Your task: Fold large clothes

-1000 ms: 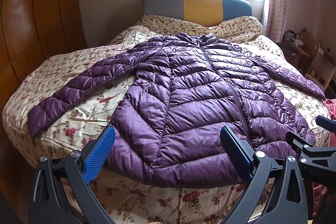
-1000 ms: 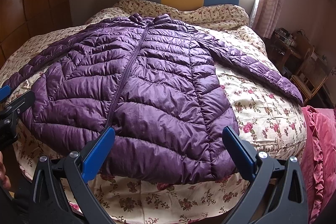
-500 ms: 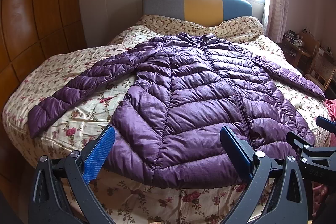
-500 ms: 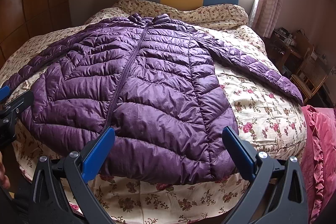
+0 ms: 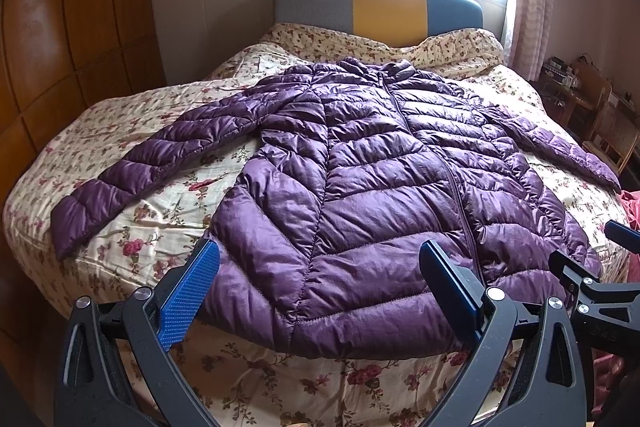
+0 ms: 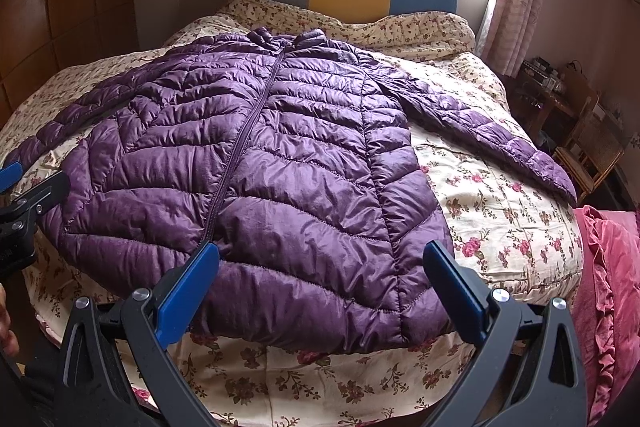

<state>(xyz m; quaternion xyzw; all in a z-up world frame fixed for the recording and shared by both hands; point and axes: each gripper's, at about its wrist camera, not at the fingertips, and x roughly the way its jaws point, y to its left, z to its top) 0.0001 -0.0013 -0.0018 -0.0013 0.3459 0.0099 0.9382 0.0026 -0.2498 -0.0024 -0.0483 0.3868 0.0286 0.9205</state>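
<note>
A purple quilted down jacket (image 5: 360, 187) lies flat and zipped, front up, on the floral bedspread (image 5: 160, 203), collar toward the headboard, both sleeves spread out to the sides. It also shows in the right wrist view (image 6: 280, 167). My left gripper (image 5: 318, 259) is open and empty, hovering just before the hem's left half. My right gripper (image 6: 320, 261) is open and empty before the hem's right half. The right gripper's fingers (image 5: 580, 275) show at the right edge of the left wrist view.
A grey, yellow and blue headboard (image 5: 376, 7) stands under a bright window. Wooden wardrobe panels (image 5: 60, 47) line the left. A wooden chair (image 6: 592, 143) and cluttered desk stand at the right. A pink ruffled cloth (image 6: 612, 287) lies by the bed's right corner.
</note>
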